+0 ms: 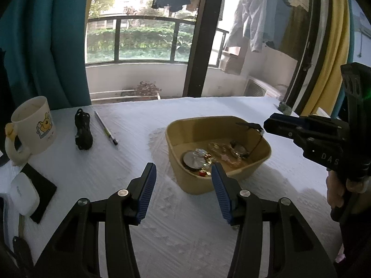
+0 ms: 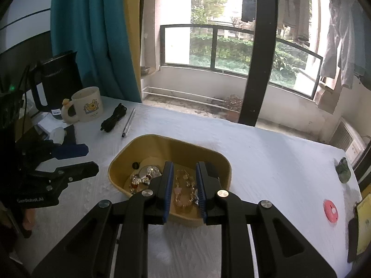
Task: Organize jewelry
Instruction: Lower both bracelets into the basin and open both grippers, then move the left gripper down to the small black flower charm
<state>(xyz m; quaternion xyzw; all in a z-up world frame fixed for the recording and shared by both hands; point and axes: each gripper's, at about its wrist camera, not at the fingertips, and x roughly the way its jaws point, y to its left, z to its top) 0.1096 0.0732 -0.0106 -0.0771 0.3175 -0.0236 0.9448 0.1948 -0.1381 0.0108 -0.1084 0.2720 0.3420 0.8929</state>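
A tan tray [image 1: 192,125] sits on the white tablecloth and holds several pieces of jewelry [image 1: 204,157]: a round silvery piece, gold chains and pink beads. It also shows in the right wrist view [image 2: 162,142] with the jewelry [image 2: 183,185] inside. My left gripper [image 1: 183,186] is open and empty, just in front of the tray's near wall. My right gripper [image 2: 184,180] is open above the tray's near side, with nothing between its pads. In the left wrist view the right gripper [image 1: 266,124] hovers at the tray's right rim, a thin dark cord [image 1: 255,136] hanging below its tip.
A cream cartoon mug [image 1: 34,125], a bundled black cable [image 1: 83,129] and a pen [image 1: 105,128] lie at the left. A white device on a black pad [image 1: 23,194] is near the left edge. A red disc [image 2: 330,210] and a green object [image 2: 342,170] lie at the right.
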